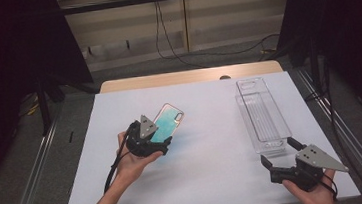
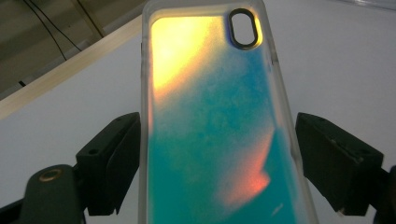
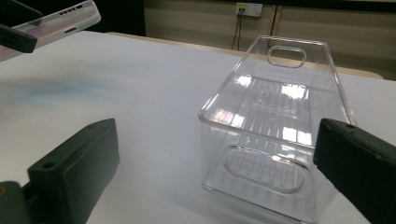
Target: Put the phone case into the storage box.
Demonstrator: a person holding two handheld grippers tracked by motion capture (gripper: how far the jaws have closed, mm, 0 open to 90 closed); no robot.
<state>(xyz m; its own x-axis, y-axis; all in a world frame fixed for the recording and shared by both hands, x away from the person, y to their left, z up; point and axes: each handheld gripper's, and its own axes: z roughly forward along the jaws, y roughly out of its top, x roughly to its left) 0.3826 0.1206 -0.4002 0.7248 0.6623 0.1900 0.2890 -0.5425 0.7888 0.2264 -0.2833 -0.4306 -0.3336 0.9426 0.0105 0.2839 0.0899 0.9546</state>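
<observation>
Phone case (image 1: 167, 123) sits gripped in left gripper (image 1: 165, 142) above table (image 1: 211, 174) centre; right gripper (image 1: 279, 157) open before clear bin (image 1: 263, 116) near right edge.

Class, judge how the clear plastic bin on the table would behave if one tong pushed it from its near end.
The clear bin looks thin-walled and empty, so it is probably light and would slide easily on the smooth white table. Its long, low shape suggests it would turn rather than tip. Its glossy walls may be slippery to grip.
</observation>
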